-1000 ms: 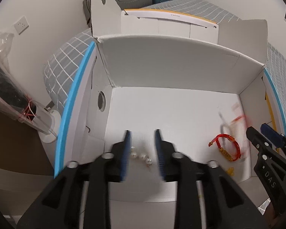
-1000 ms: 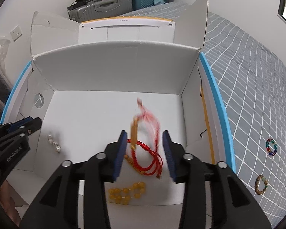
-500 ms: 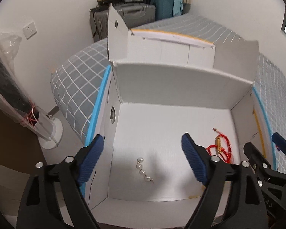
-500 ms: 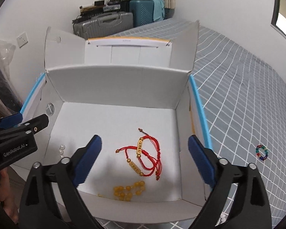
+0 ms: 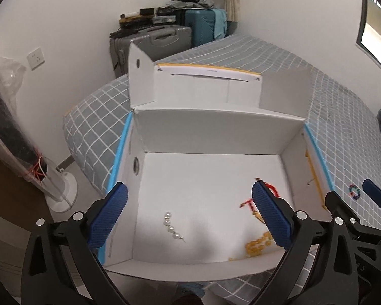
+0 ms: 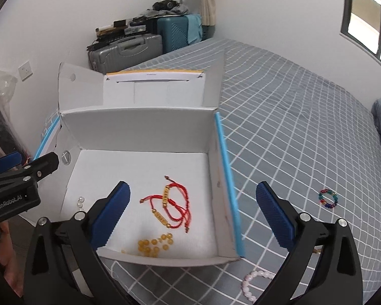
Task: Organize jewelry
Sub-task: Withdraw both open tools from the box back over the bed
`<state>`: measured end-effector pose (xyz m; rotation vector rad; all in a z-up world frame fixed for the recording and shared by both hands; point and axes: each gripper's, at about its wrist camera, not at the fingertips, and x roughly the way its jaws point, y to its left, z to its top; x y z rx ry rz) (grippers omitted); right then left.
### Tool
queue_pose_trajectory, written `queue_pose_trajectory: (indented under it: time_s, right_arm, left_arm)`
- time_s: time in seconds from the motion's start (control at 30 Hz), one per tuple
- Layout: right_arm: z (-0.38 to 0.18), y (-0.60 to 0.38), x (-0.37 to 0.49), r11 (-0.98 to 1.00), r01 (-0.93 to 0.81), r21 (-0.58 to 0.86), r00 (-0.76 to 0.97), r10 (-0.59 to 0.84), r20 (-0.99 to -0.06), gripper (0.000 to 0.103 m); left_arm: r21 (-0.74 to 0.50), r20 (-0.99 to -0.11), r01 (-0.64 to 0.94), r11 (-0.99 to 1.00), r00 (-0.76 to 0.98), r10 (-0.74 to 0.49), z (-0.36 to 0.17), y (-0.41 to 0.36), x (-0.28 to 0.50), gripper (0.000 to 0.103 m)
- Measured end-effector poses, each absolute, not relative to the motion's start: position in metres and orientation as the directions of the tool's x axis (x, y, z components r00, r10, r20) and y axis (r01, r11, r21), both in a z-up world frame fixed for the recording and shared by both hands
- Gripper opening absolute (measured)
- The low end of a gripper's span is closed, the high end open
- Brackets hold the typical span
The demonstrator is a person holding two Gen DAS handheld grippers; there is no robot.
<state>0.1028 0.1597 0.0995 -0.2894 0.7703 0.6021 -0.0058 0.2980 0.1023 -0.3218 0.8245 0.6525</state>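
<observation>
Two claws hang above a bed (image 6: 292, 117) covered in a grey sheet with a white grid, on which a white cardboard box (image 5: 216, 127) with blue-edged sides and raised flaps sits open. Suitcases (image 6: 129, 48) are stacked in the far corner of the room. Both claws are spread wide and hold nothing: the left claw (image 5: 189, 216) sits over the near left part of the box, the right claw (image 6: 193, 214) over its near right wall, one finger inside the box line and the other over the sheet. Inside the box, on its white floor, two red cord bracelets (image 6: 174, 207) with gold-coloured bars lie tangled together right of centre. Just nearer than them lies a loose yellow bead bracelet (image 6: 153, 244), close to the near wall. A short string of pearls (image 5: 172, 228) lies well apart from these, toward the near left. Outside the box, on the sheet to its right, rests a multicoloured bead bracelet (image 6: 328, 199), and a pale pink bead bracelet (image 6: 254, 280) lies nearer, partly hidden behind the right claw's finger.
</observation>
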Motion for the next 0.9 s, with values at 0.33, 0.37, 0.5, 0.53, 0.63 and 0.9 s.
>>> queue_pose_trajectory:
  time_s: [0.33,0.37,0.5,0.53,0.63,0.9]
  right_arm:
    - [0.117,0.082,0.103,0.861,-0.507,-0.042,0.632,0.338,-0.697,0.095]
    - [0.117,0.073,0.105,0.869,-0.493,-0.04,0.637,0.329,-0.697,0.095]
    - [0.116,0.026,0.111,0.907,-0.42,-0.036,0.657,0.276,-0.701,0.095]
    - [0.115,0.016,0.113,0.914,-0.404,-0.034,0.66,0.265,-0.703,0.095]
    - [0.111,-0.016,0.119,0.938,-0.346,-0.028,0.668,0.225,-0.71,0.095]
    - [0.084,-0.11,0.122,0.983,-0.181,-0.01,0.655,0.113,-0.747,0.095]
  left_arm:
    - [-0.038,-0.758,-0.518,0.854,0.572,0.314,0.113,0.235,0.028,0.097]
    - [-0.04,-0.758,-0.506,0.862,0.577,0.304,0.113,0.229,0.034,0.097]
    - [-0.044,-0.758,-0.446,0.894,0.598,0.261,0.112,0.201,0.053,0.097]
    - [-0.045,-0.759,-0.429,0.902,0.602,0.248,0.111,0.194,0.058,0.097]
    - [-0.043,-0.763,-0.368,0.929,0.612,0.207,0.106,0.164,0.075,0.097]
    - [-0.07,-0.759,-0.193,0.979,0.647,0.073,0.092,0.087,0.115,0.097]
